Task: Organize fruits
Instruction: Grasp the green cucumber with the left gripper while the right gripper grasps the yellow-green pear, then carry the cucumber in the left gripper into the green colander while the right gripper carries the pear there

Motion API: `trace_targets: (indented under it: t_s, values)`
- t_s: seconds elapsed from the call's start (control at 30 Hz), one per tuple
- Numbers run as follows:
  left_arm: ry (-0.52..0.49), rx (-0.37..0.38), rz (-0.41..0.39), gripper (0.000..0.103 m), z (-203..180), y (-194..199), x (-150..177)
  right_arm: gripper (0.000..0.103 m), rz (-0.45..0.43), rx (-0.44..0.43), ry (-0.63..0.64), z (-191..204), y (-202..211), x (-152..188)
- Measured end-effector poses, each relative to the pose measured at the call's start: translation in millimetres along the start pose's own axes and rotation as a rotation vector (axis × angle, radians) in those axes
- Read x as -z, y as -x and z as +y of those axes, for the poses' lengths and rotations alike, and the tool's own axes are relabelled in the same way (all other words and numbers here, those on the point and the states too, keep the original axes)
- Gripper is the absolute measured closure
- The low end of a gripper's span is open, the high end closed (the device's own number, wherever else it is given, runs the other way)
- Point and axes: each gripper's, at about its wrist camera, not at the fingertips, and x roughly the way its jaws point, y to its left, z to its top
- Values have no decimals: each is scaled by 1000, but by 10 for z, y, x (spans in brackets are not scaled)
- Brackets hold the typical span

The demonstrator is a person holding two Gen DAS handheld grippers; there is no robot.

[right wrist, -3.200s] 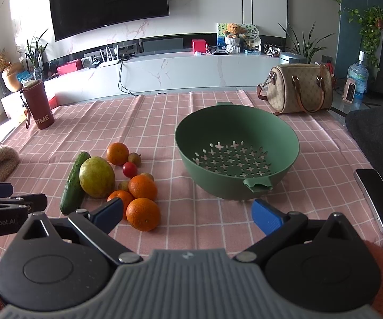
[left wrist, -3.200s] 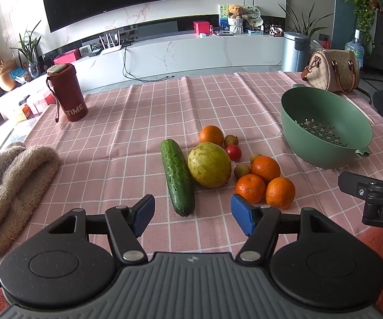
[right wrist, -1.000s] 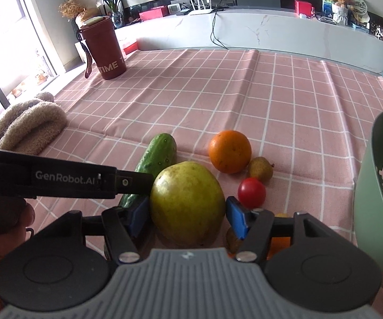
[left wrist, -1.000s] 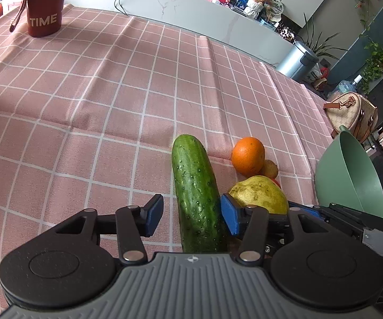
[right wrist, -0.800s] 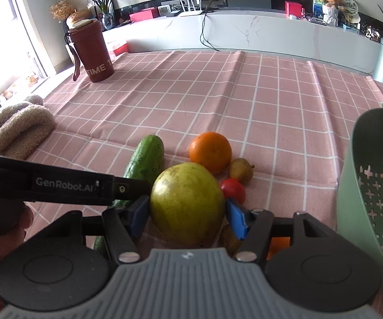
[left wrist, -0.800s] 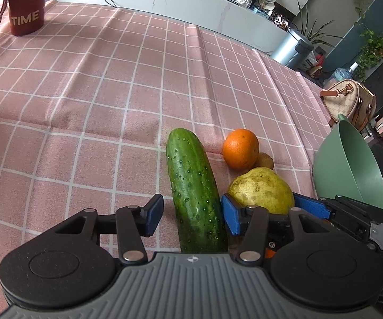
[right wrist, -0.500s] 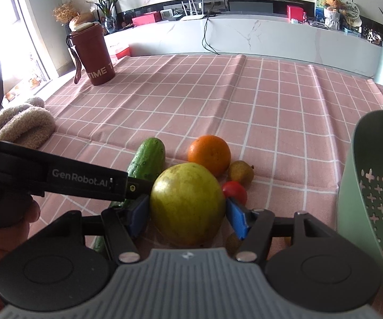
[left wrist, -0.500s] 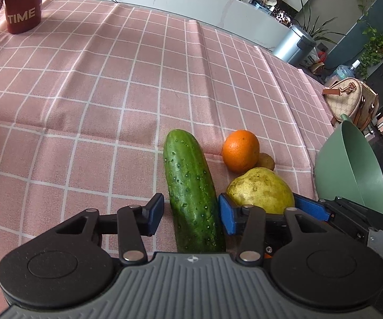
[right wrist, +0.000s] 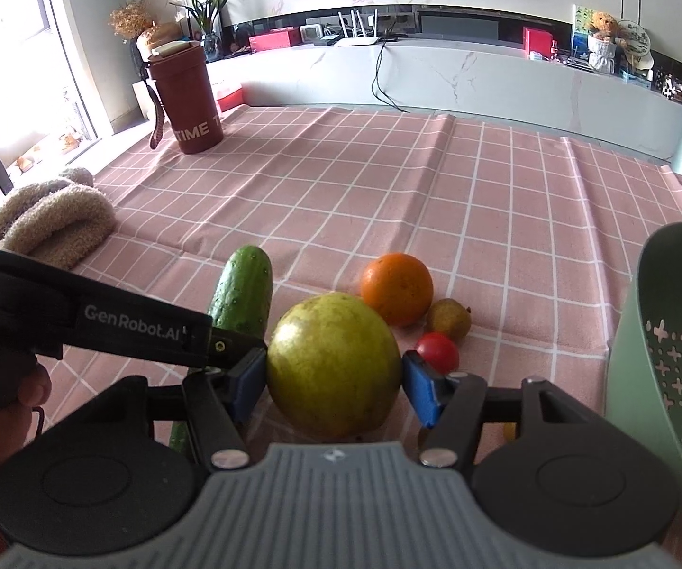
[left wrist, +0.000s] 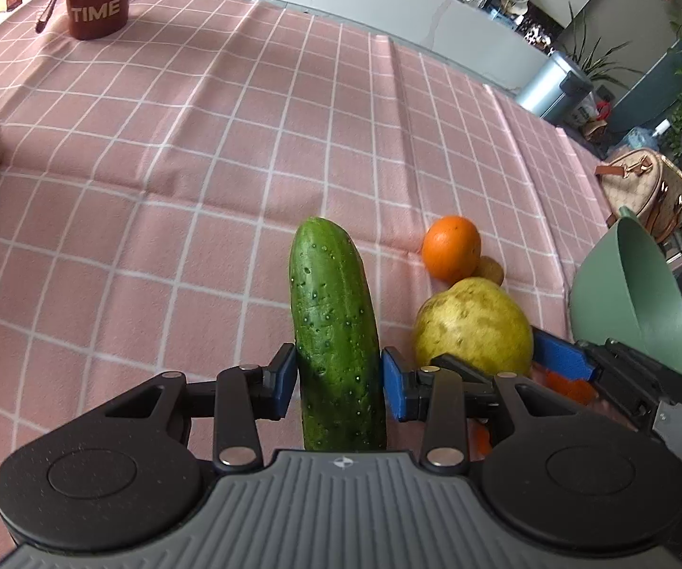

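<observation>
My left gripper (left wrist: 338, 381) is shut on the green cucumber (left wrist: 333, 322), its blue pads against both sides of the near half. My right gripper (right wrist: 333, 384) is shut on the big yellow-green pear (right wrist: 333, 365), which also shows in the left wrist view (left wrist: 473, 332). An orange (right wrist: 396, 288), a small brown fruit (right wrist: 448, 317) and a red tomato (right wrist: 438, 352) lie just beyond the pear. The green colander (right wrist: 672, 360) stands to the right. More oranges (left wrist: 570, 386) are mostly hidden behind the right gripper.
A dark red tumbler marked TIME (right wrist: 186, 99) stands at the far left of the pink checked cloth (right wrist: 388, 189). A beige knitted bundle (right wrist: 51, 220) lies at the left edge. A tan handbag (left wrist: 644, 194) sits beyond the colander.
My left gripper's jaws have closed from loosely around the cucumber to pressing on it. The right gripper stays shut on the pear; both views have shifted slightly.
</observation>
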Motion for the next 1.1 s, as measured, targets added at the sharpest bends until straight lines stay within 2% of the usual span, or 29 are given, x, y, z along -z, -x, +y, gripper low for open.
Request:
trace_targets:
  t_s: [0.07,0.23,0.43,0.57,0.7,0.9,1.0,1.1]
  values:
    - [-24,-48,17,60,-8,17,23,44,-3,-7,2,21,28,12]
    - [12,-74,49,59,7,-49,-6,44,14,8,57,144,-2,75]
    - [15,-96,52,59,-38,-89,2,44,-28,29,44,100,141,59]
    - [12,-102,-20,60,-72,79,115,44,-60,47,37,64,325,42]
    - [7,-80,-161,61,-217,463,270,44,-115,50,18,22,585,15]
    - [-91,-44,-322,61,-750,1054,221,44,-166,63,-7,-149,1014,-60]
    - [-151,0,-350,61,-1075,1177,115,44,-183,90,-9,-345,1272,-123]
    - [-199,59,-342,61,-1413,1164,33,44,-173,87,-34,-622,1488,-167]
